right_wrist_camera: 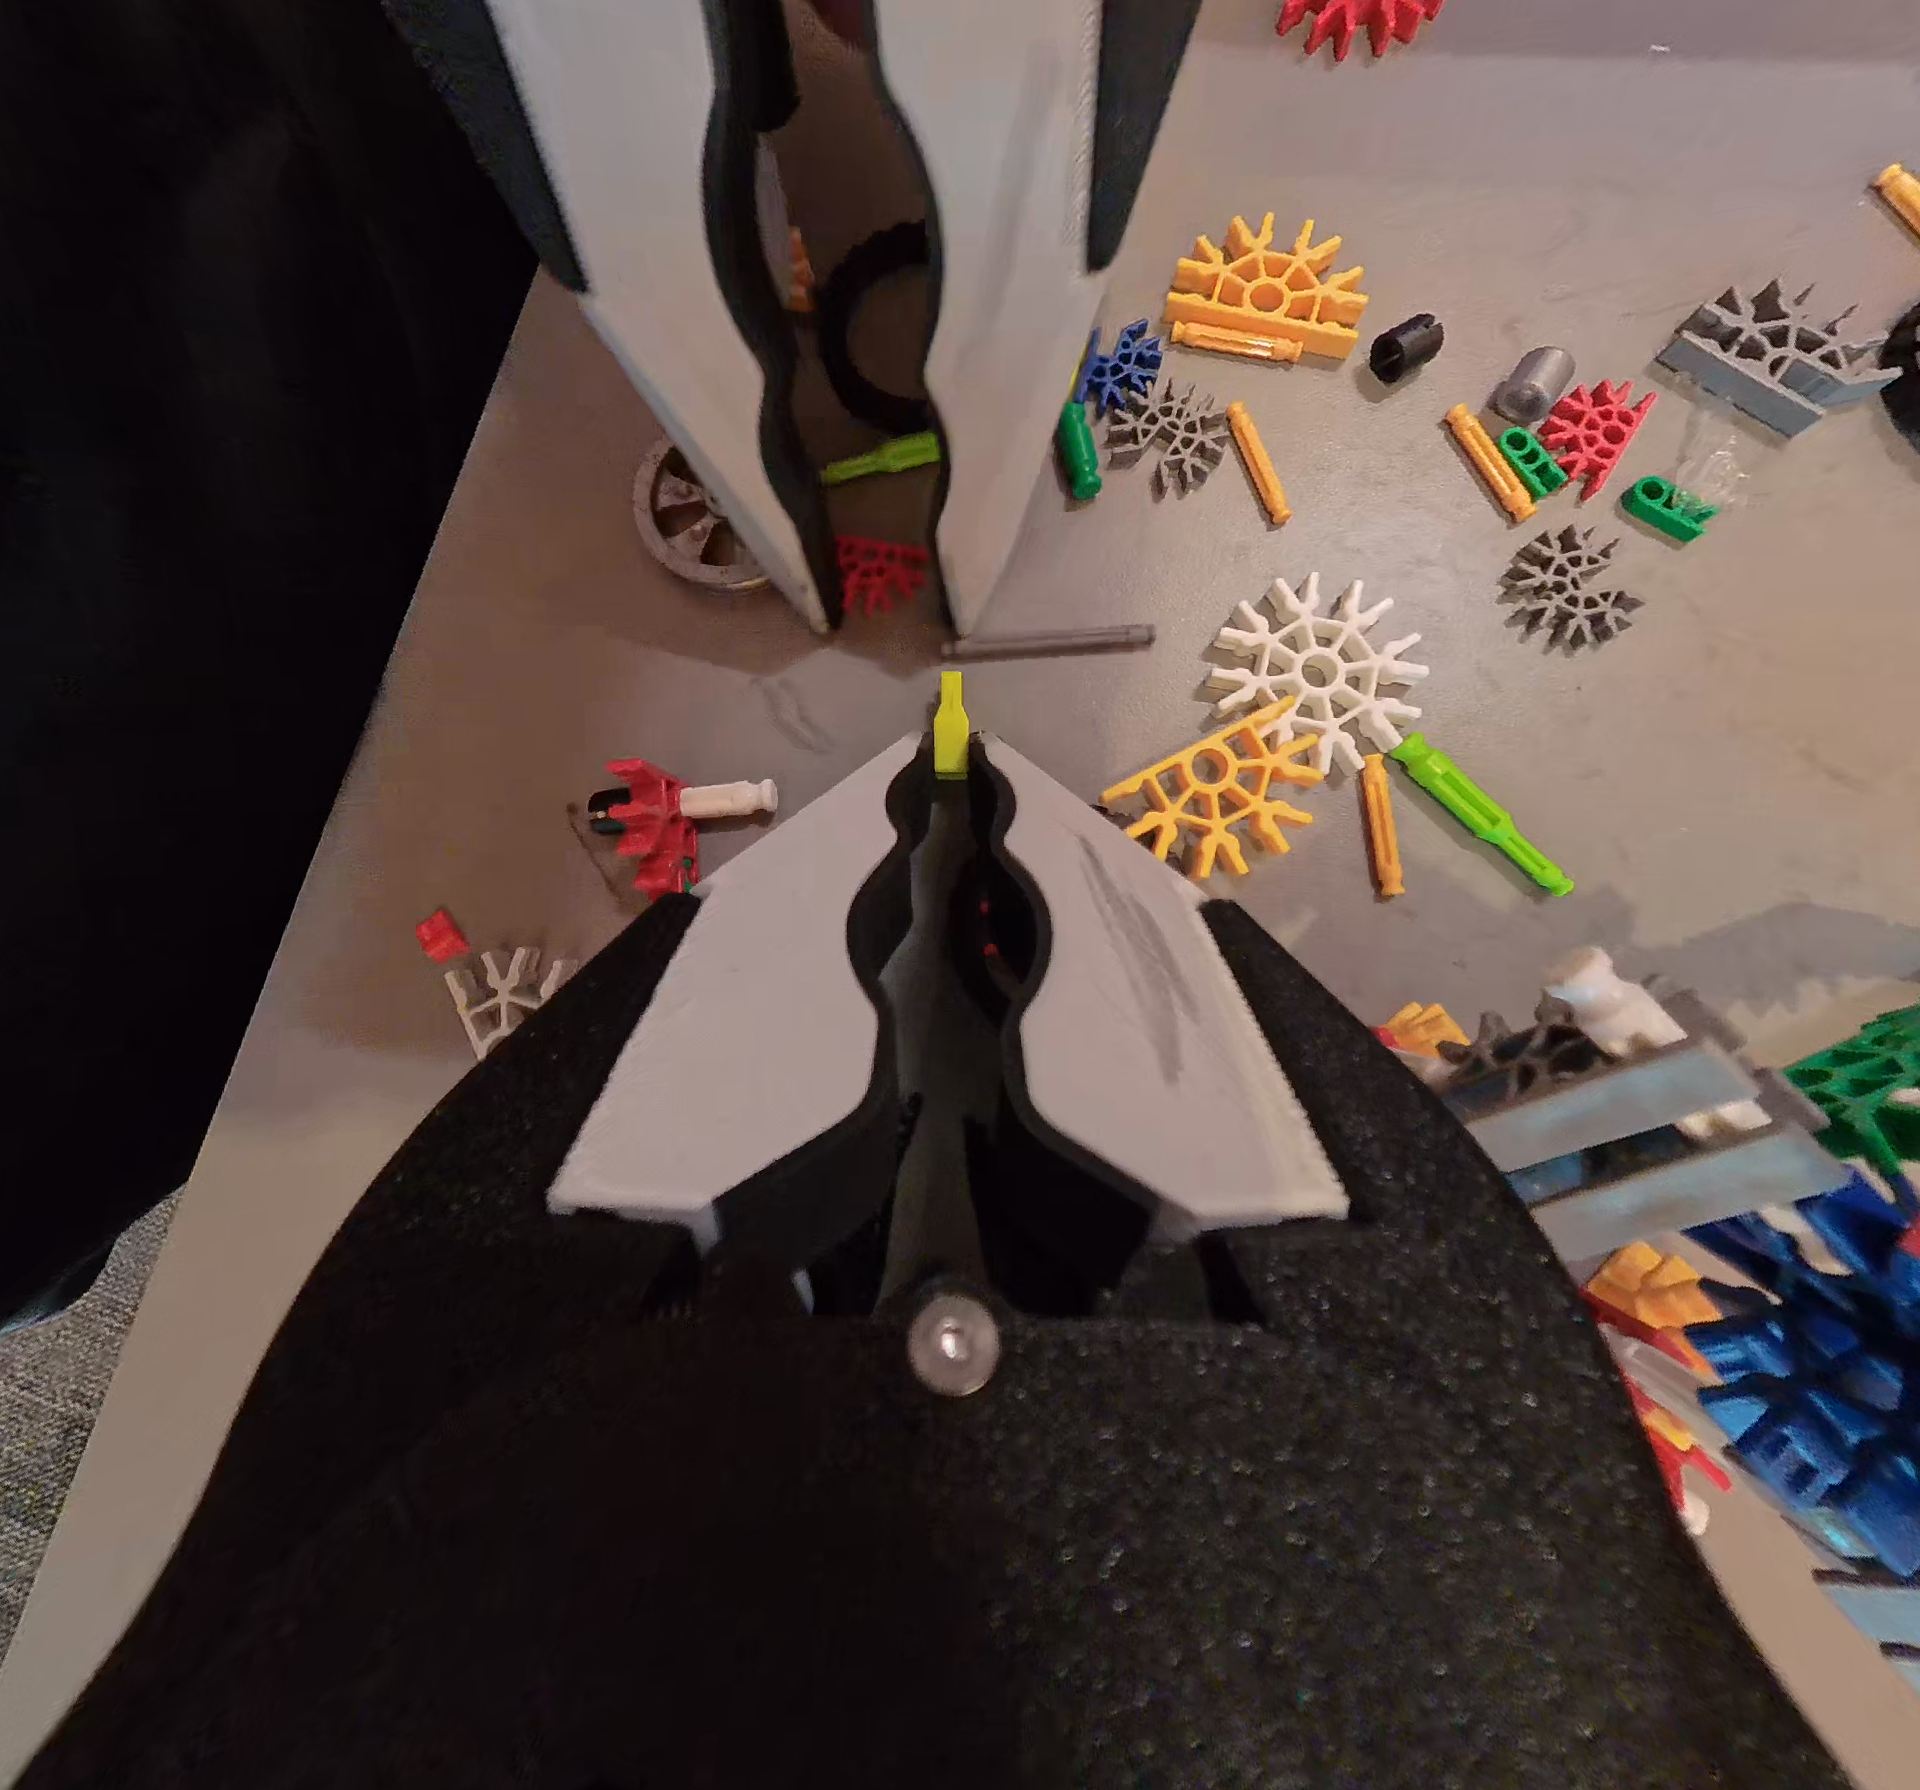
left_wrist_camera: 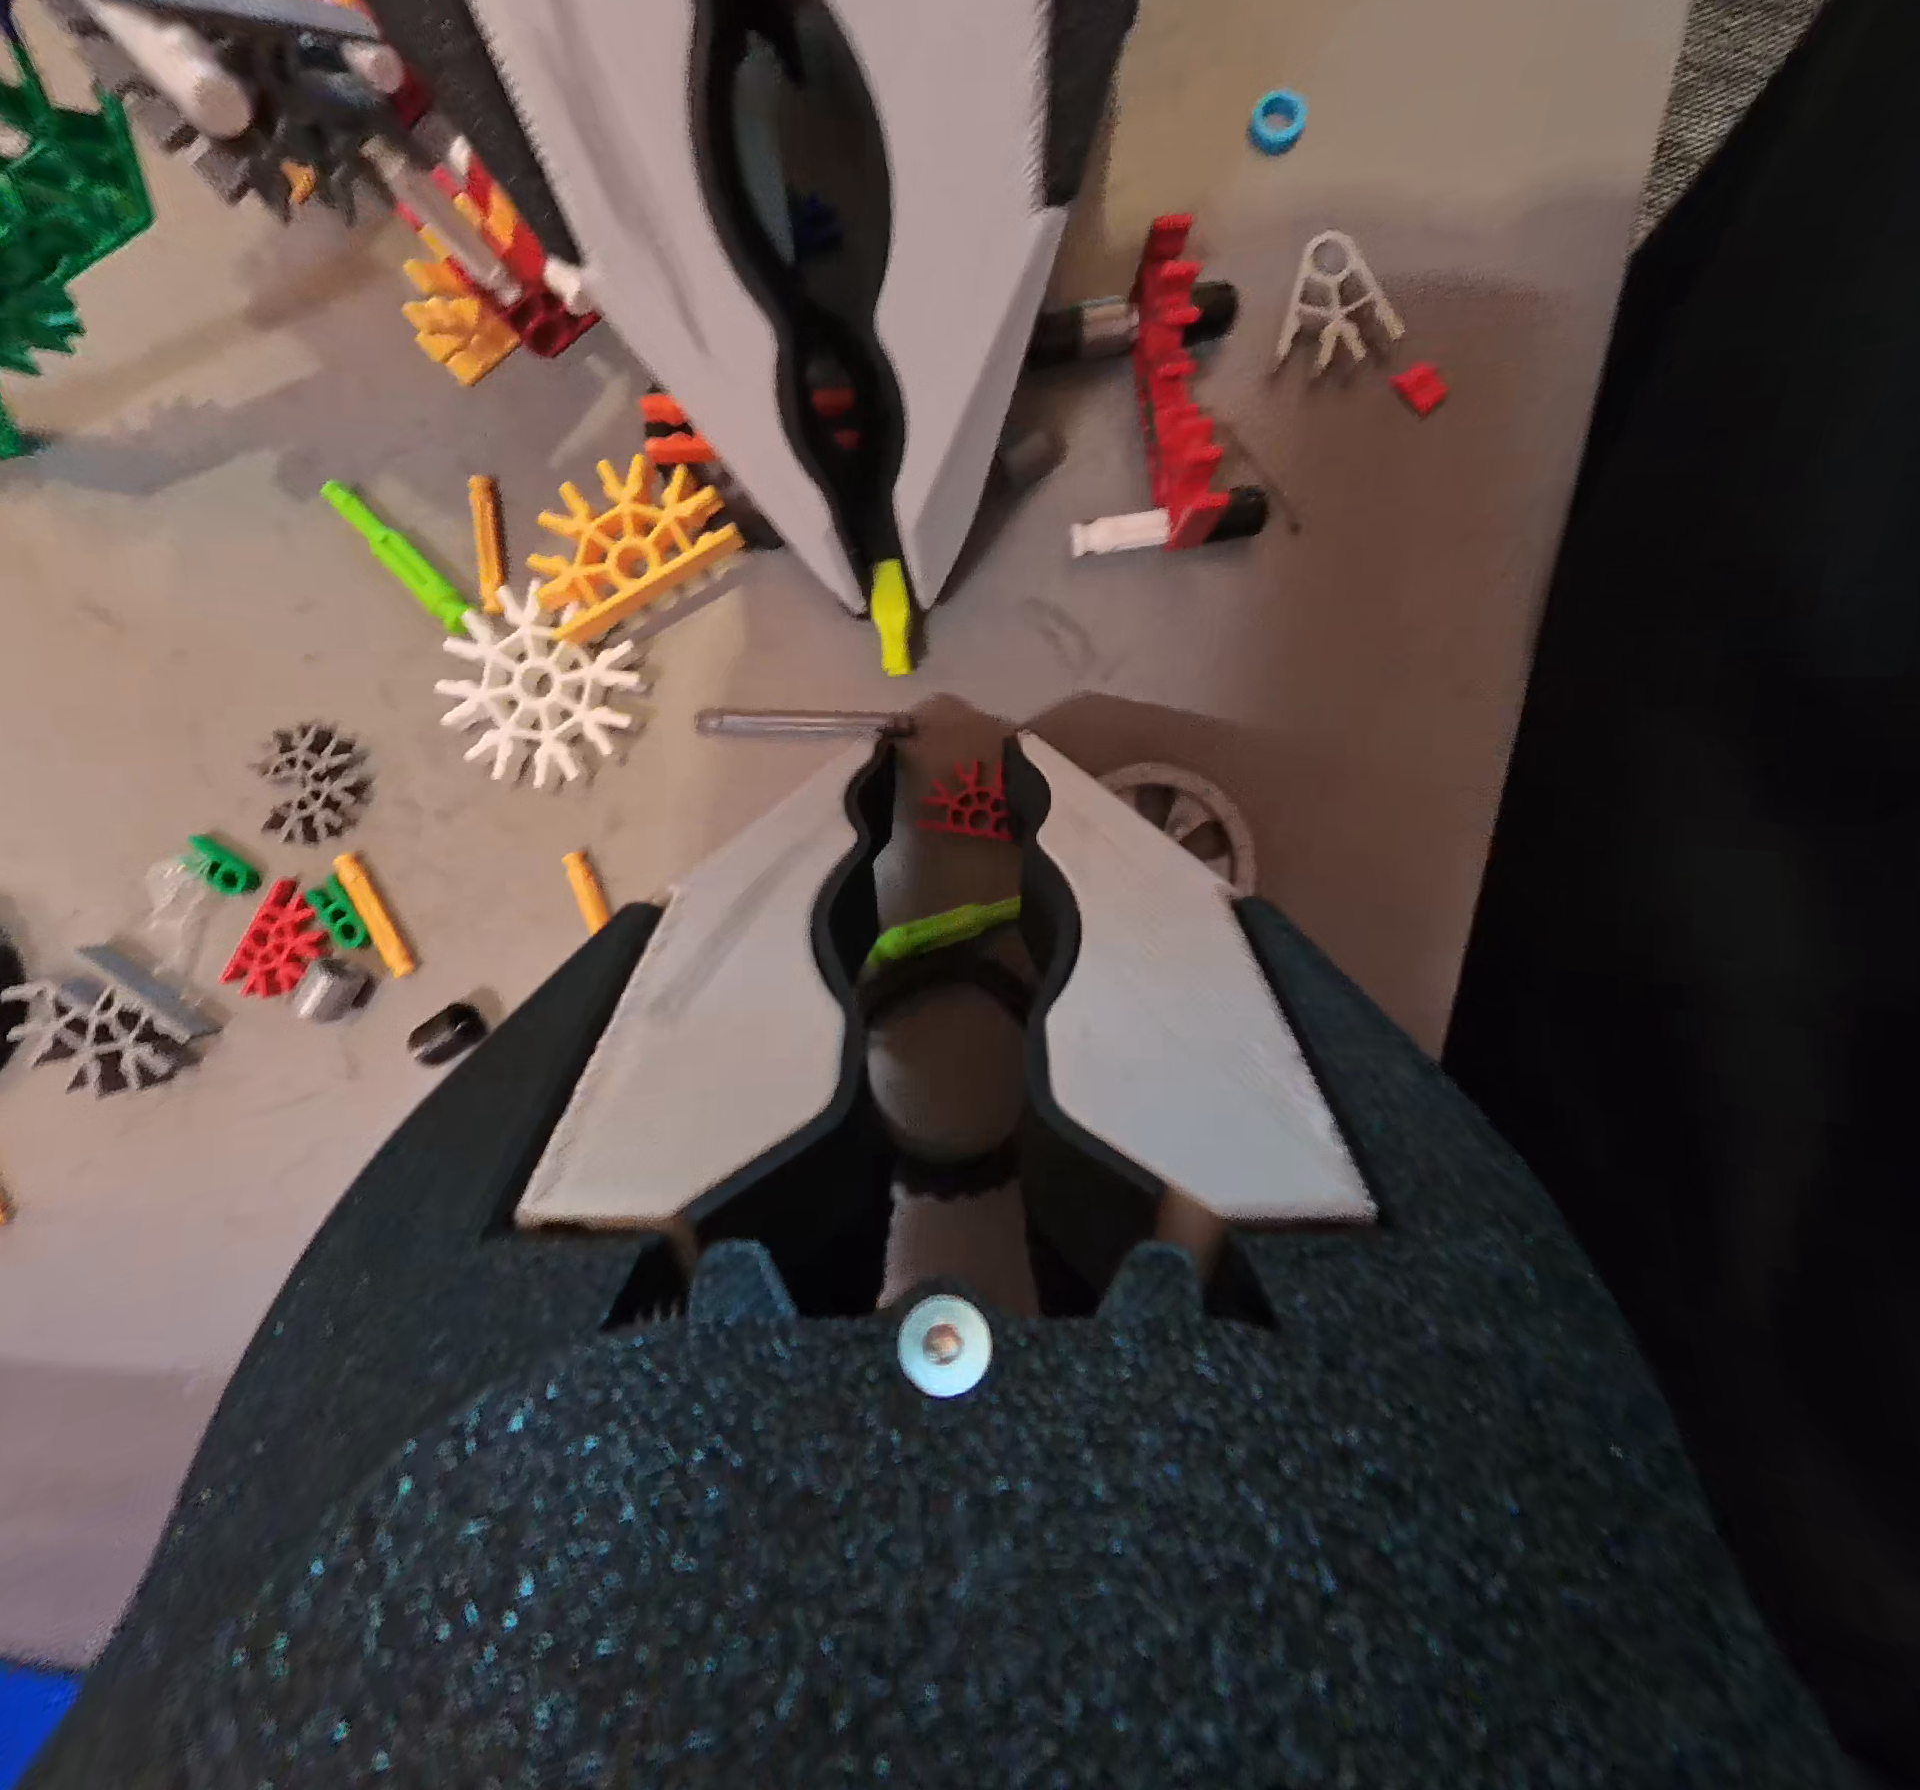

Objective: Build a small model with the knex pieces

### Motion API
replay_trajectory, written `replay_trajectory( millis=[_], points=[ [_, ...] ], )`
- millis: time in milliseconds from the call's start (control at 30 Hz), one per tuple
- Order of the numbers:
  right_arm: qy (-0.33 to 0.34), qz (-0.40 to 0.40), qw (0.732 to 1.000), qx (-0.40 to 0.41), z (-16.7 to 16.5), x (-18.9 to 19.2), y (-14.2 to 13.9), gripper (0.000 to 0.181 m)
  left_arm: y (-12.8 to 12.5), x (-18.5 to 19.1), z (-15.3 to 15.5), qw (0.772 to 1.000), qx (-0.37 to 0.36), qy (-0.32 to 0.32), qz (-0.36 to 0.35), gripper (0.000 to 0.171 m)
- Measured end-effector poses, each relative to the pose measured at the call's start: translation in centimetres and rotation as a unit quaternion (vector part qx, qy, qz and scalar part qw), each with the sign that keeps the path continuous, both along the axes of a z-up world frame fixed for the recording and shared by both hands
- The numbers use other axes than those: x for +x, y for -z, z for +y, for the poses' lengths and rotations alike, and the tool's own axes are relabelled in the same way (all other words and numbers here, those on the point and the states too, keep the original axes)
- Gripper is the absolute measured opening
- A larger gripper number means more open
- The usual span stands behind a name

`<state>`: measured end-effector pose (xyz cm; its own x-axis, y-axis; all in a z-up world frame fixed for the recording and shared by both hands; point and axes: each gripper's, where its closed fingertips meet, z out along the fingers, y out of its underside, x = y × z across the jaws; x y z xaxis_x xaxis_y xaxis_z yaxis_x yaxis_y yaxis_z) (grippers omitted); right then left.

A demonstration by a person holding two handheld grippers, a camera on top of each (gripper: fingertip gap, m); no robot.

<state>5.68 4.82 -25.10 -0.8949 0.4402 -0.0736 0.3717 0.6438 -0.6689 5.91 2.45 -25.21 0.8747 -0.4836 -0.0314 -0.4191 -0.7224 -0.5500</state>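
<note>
Tools meet tip to tip above the surface (right_wrist_camera: 1558,78): right tool (right_wrist_camera: 951,753) clamps a lime rod (right_wrist_camera: 950,724); left tool (left_wrist_camera: 945,753), fingers apart, hovers over a red connector (left_wrist_camera: 966,800). No writing is readable.

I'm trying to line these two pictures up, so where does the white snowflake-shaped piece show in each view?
Left wrist view: the white snowflake piece lies left of centre on the table, touching a yellow half-wheel piece.
Right wrist view: the white snowflake piece lies right of centre, above the yellow half-wheel piece.
Shared landmark: the thin grey rod lying beside the left gripper tips.
</note>
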Motion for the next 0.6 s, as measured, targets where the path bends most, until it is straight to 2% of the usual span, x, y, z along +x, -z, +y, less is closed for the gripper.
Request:
replay_trajectory(
  millis=[100,300,400,600],
  points=[
    [0.001,0.002,1.0,0.004,0.2,-0.1,0.0,0.005,0.0,0.9,0.2,1.0,0.008,0.015,-0.004,0.022],
    [0.004,0.003,1.0,0.006,0.5,-0.3,0.0,0.005,-0.7,-2.1,1.1,0.998,0.038,-0.037,0.029,0.031],
    [0.003,0.003,1.0,0.007,0.5,-0.3,0.0,0.005,-0.3,-2.6,1.3,0.997,0.046,-0.023,0.057,0.035],
    [0.004,0.002,1.0,0.004,0.5,-0.3,0.0,0.005,-0.3,-2.3,1.5,0.999,0.041,-0.019,0.03,0.045]
  ],
)
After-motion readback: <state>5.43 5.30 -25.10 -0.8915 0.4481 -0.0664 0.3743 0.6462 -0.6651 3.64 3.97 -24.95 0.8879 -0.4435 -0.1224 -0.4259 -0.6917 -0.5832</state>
